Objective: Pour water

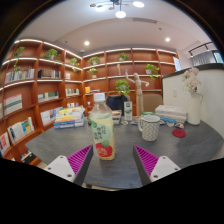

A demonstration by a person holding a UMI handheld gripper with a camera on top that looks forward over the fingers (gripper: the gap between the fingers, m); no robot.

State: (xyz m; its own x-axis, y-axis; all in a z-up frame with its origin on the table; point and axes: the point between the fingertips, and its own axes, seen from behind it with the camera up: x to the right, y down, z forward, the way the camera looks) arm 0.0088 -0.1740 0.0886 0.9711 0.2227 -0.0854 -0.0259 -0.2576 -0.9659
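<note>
Plastic bottle (101, 133) stands between the wide-spread hand-held gripper (113, 160) fingers, cup (150, 127) beyond.

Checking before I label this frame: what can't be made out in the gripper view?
- Bottle just ahead of the tongs: label text too small to read; fill level unclear.
- Cup beyond the right finger: inside hidden by its own wall.
- Red object beside the cup: too small to identify.
- Far items on the table: blurred, small.
The tongs are open, holding nothing.
</note>
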